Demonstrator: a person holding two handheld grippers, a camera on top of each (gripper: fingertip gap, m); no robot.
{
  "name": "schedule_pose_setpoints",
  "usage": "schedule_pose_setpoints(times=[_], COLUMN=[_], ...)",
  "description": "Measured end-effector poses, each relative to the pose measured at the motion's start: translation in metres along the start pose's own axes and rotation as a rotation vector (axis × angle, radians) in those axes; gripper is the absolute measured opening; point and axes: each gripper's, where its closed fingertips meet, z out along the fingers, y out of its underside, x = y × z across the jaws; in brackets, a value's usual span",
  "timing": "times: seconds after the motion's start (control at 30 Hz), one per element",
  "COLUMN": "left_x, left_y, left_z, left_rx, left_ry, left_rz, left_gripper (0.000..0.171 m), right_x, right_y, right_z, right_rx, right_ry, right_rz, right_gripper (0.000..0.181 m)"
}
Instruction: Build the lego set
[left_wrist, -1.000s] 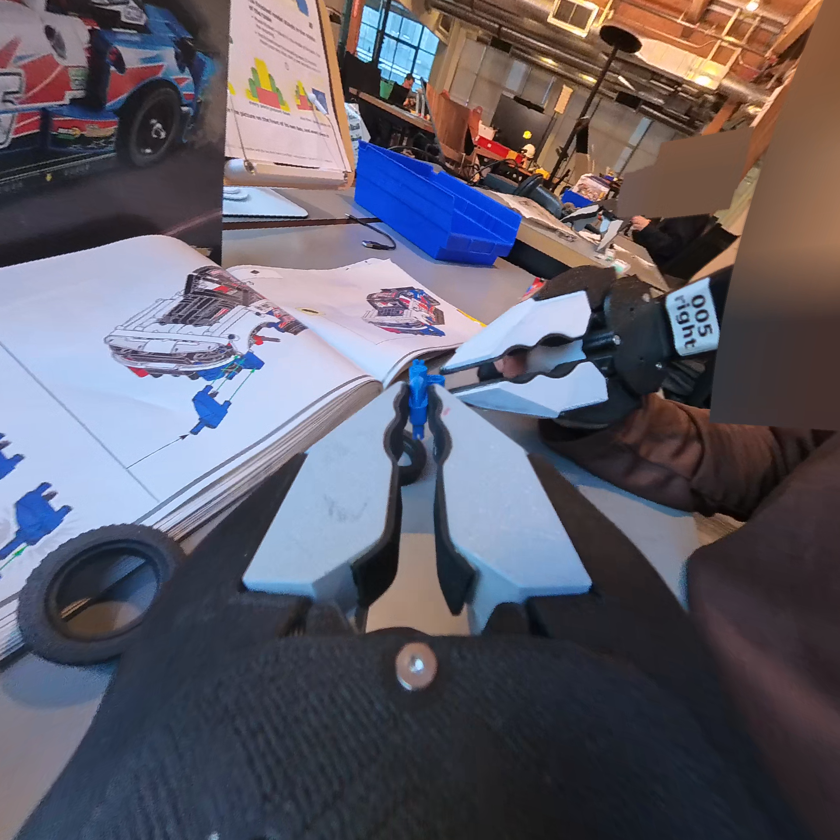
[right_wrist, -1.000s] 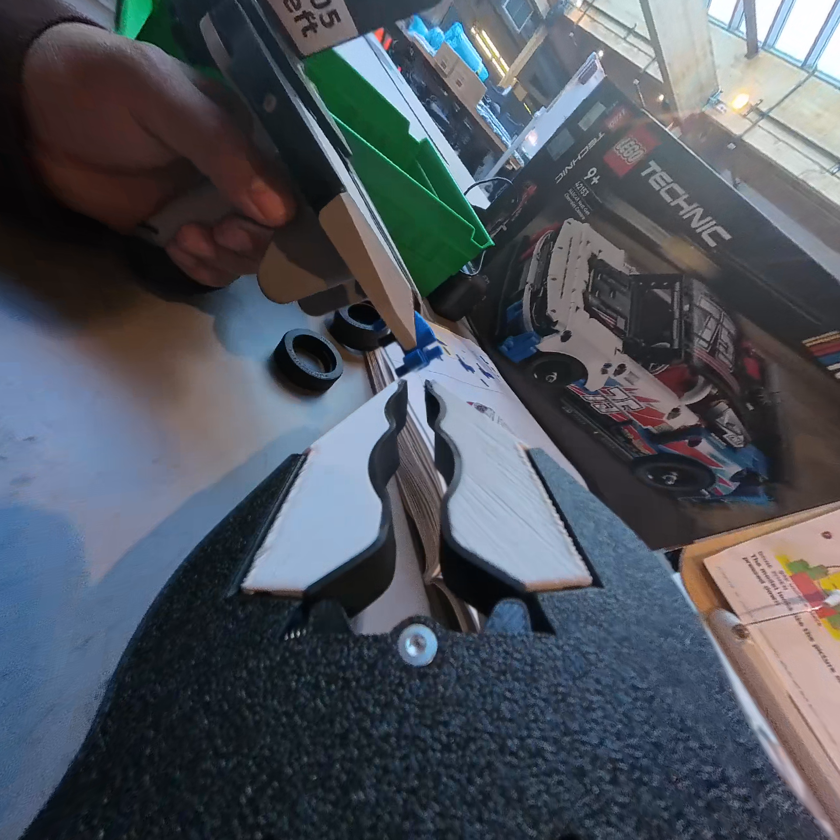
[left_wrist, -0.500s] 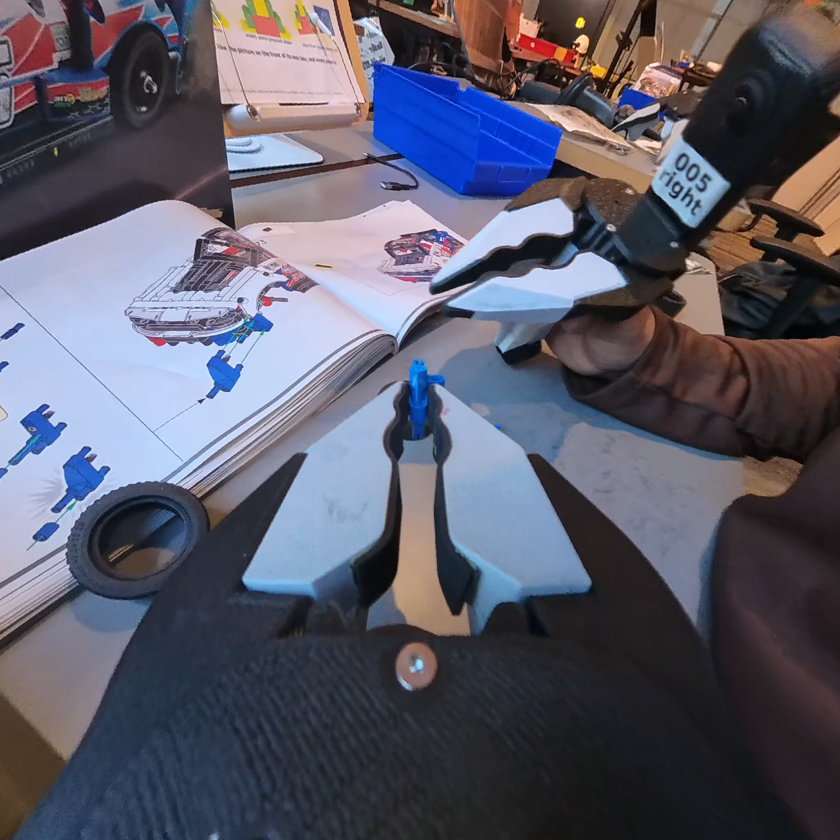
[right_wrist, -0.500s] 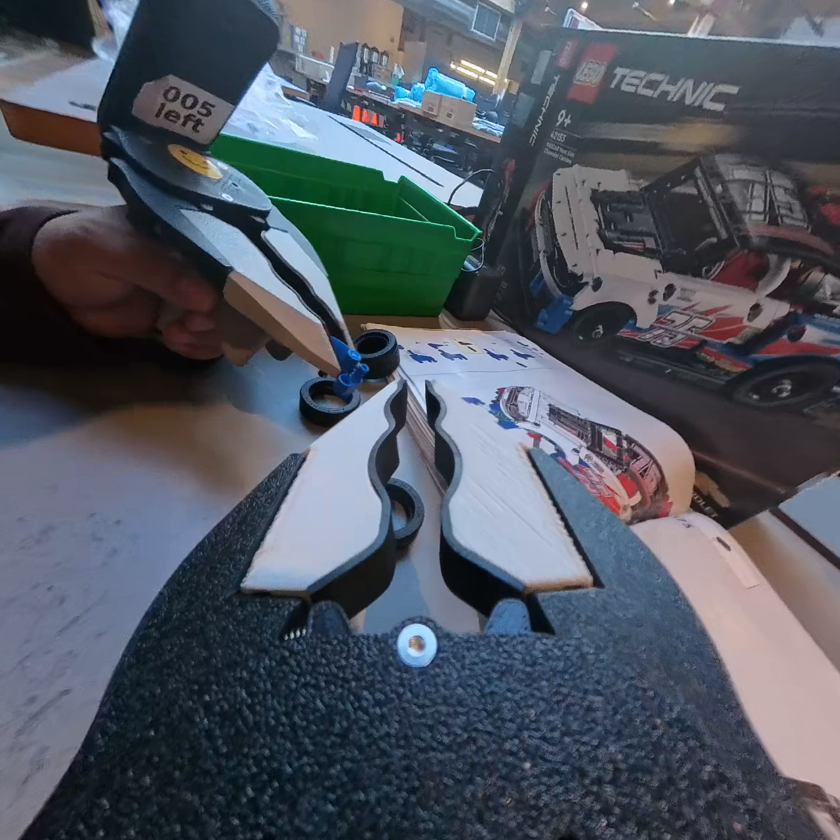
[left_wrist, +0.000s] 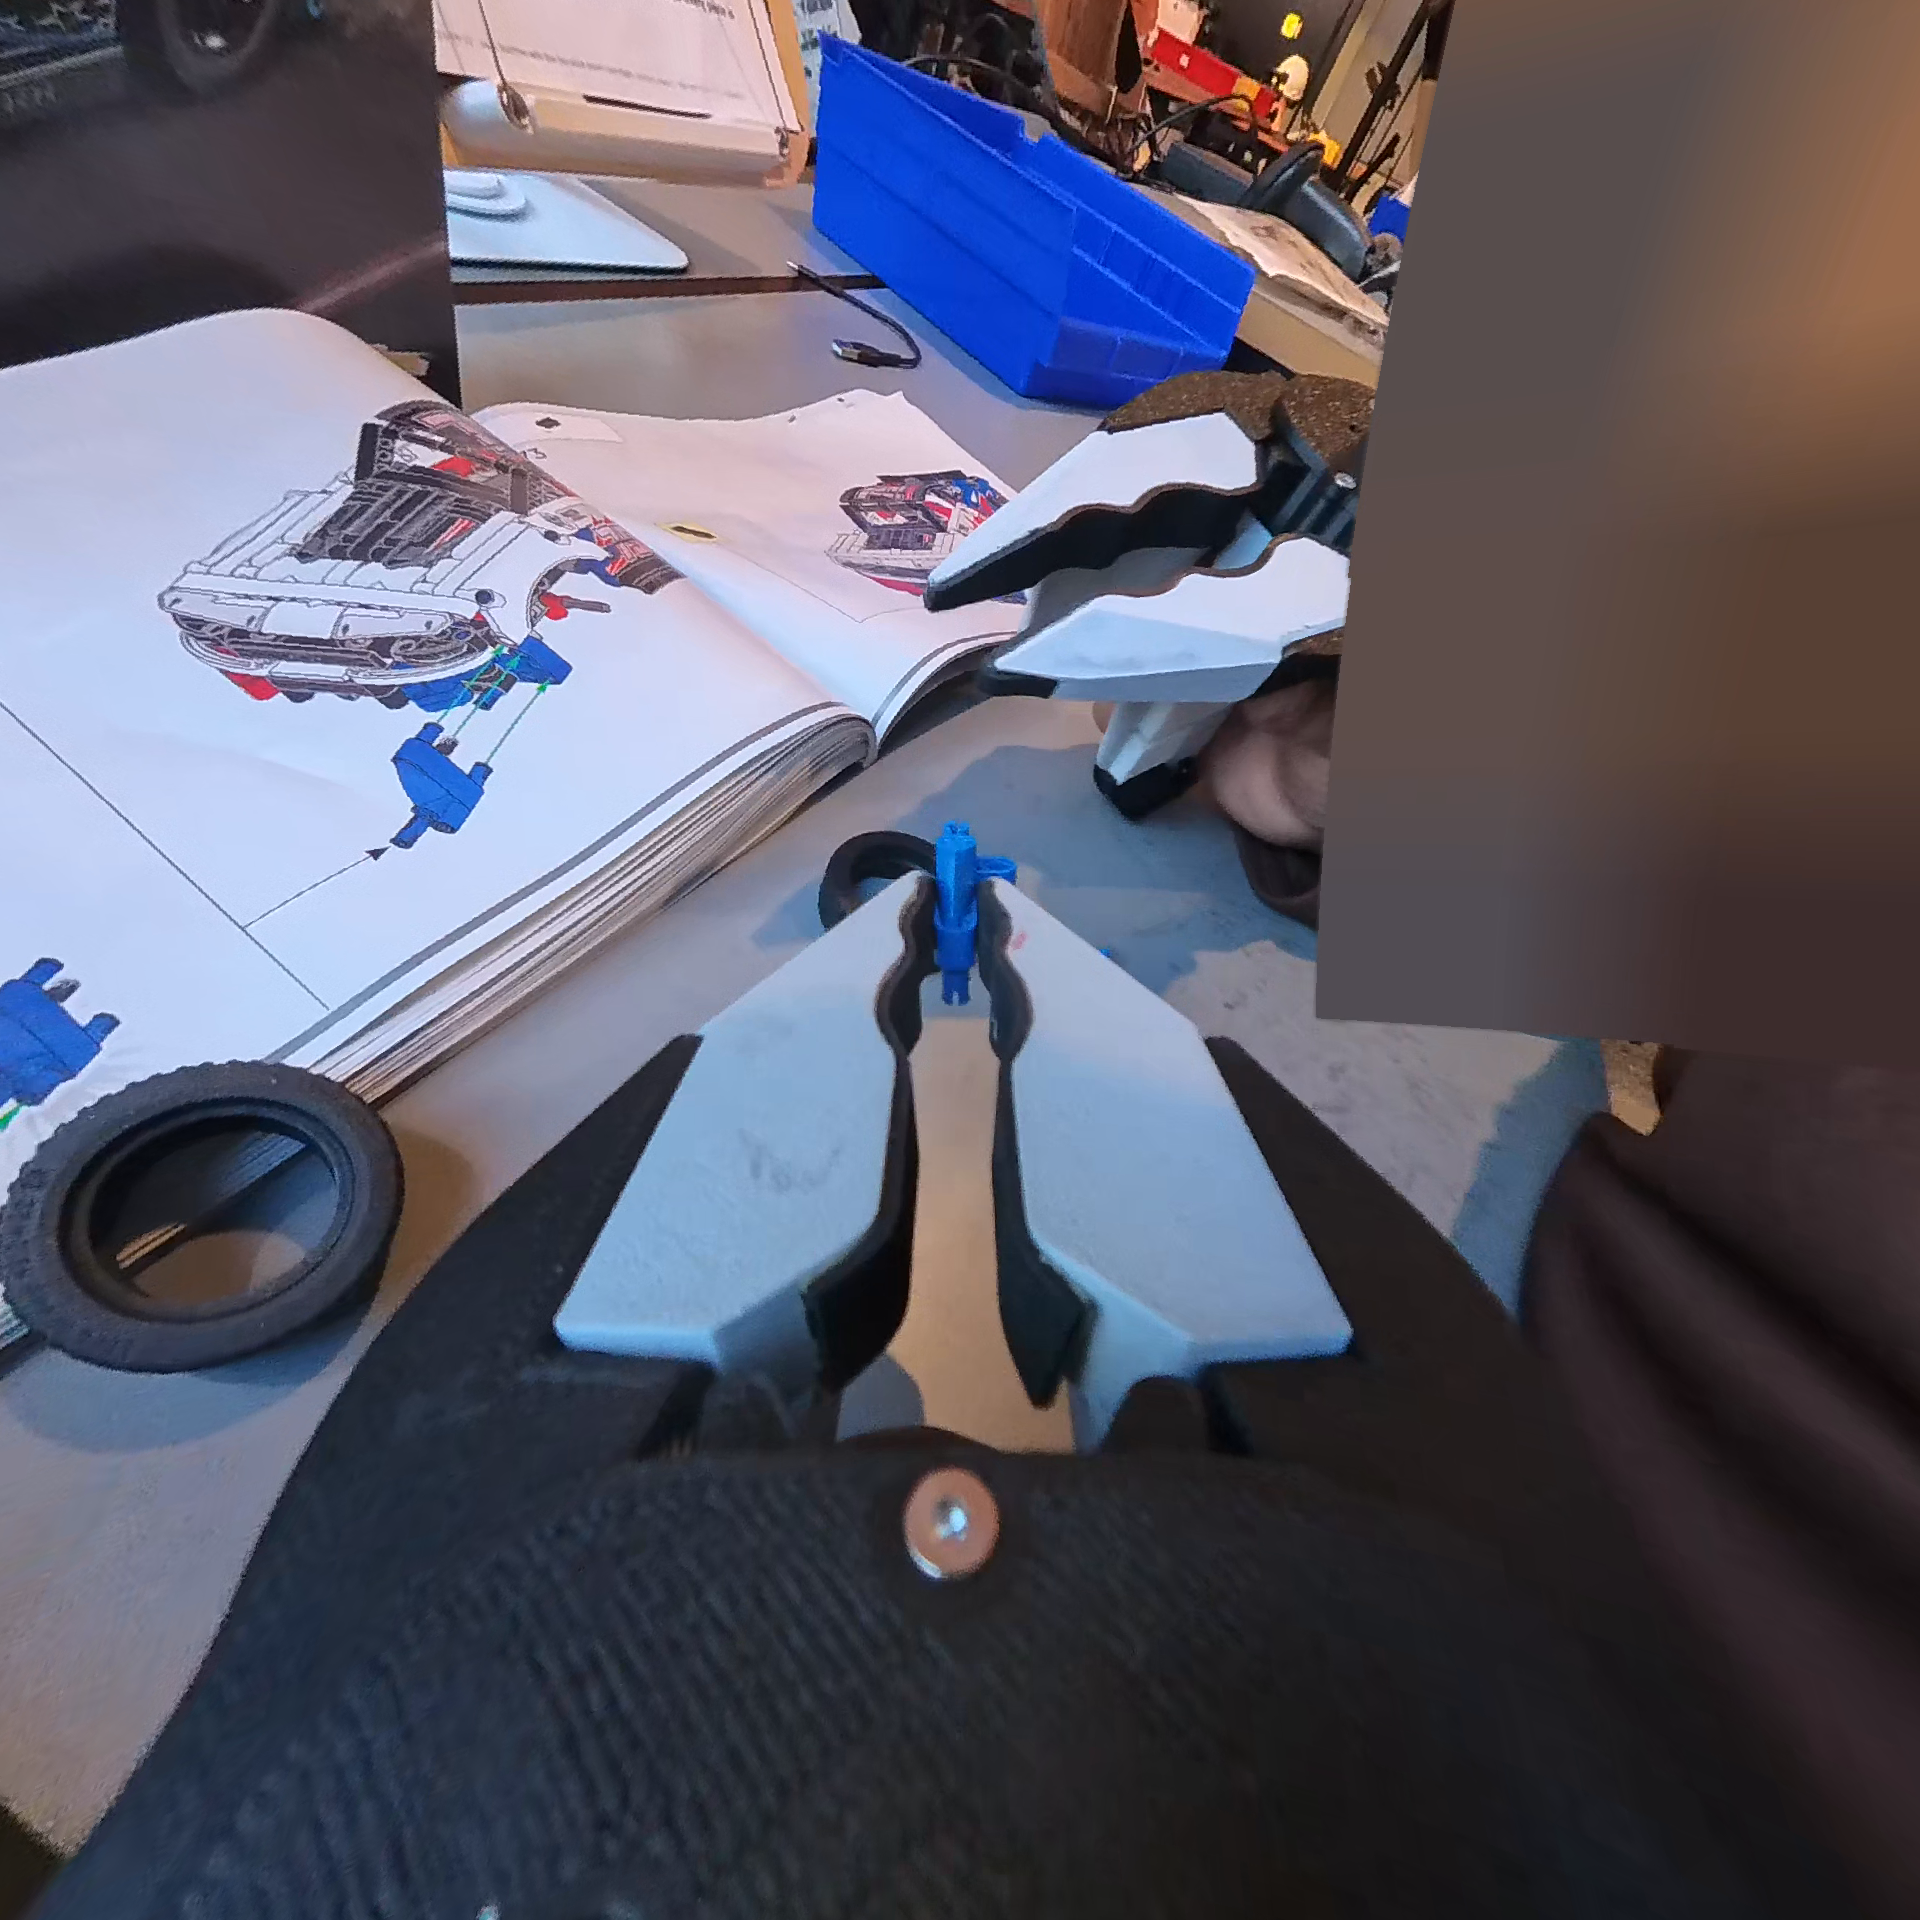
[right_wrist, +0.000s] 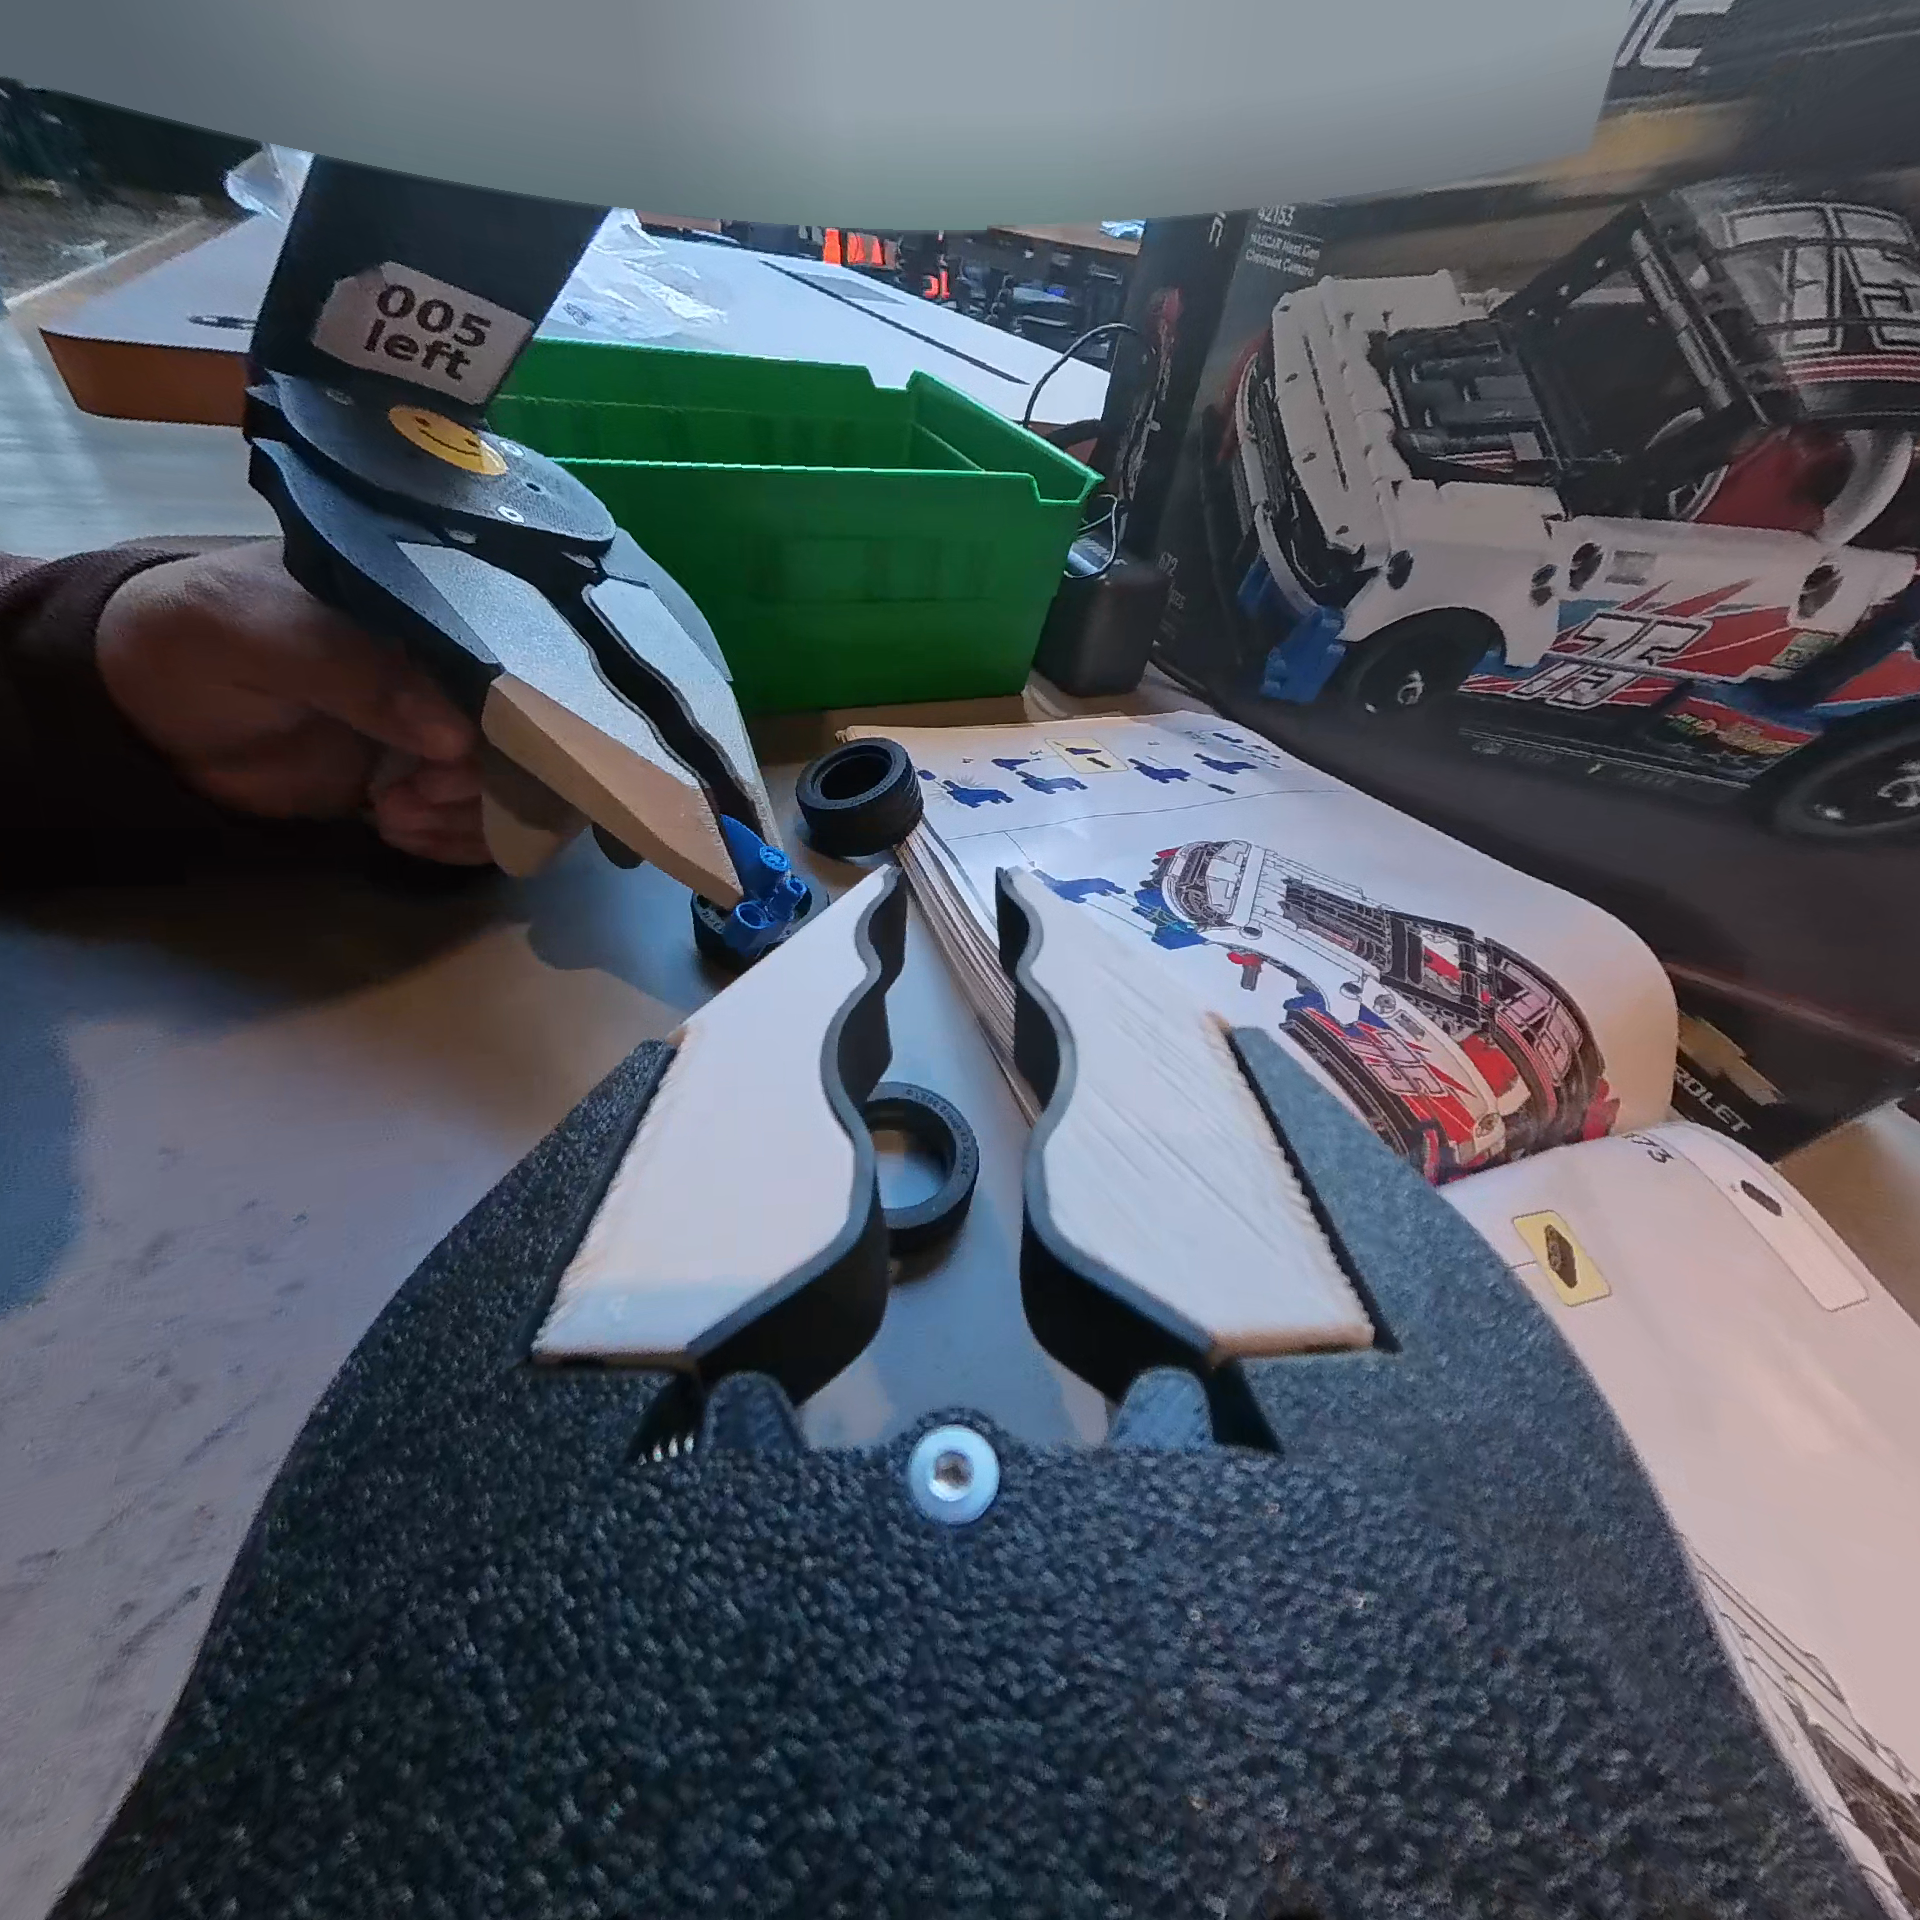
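Observation:
My left gripper (left_wrist: 954, 906) is shut on a small blue Lego connector (left_wrist: 956, 914). It holds the connector just above a black tyre (left_wrist: 857, 873) lying on the table. The right wrist view shows that left gripper (right_wrist: 740, 883) with the blue connector (right_wrist: 764, 902) touching or nearly touching that tyre (right_wrist: 712, 928). My right gripper (right_wrist: 948, 883) is open and empty, low over the table beside the open instruction book (right_wrist: 1299, 935). A small black tyre (right_wrist: 920, 1164) lies under its fingers. In the left wrist view the right gripper (left_wrist: 966, 636) hovers over the book's edge.
A larger tyre (left_wrist: 203, 1210) leans on the book (left_wrist: 416, 675) at the lower left; another tyre (right_wrist: 860, 800) stands by the book's far corner. A green bin (right_wrist: 810, 551), the Lego box (right_wrist: 1558, 520) and a blue bin (left_wrist: 1018, 239) stand behind. There is about 5 cm between the tips of the two grippers.
My left gripper has come down with the blue connector onto the tyre on the table. My right gripper has swung level and low beside the book, its jaws a little wider apart.

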Motion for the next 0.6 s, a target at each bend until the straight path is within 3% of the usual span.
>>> schedule_pose_setpoints(times=[0.6], left_x=[0.0006], left_y=[0.0009], left_z=[0.0008], left_rx=[-0.004], left_ry=[0.009], left_rz=[-0.012], left_gripper=[0.004], right_x=[0.0012], right_y=[-0.0010], right_z=[-0.0005], right_rx=[0.008], right_ry=[-0.002], right_rz=[0.011], right_gripper=[0.018])
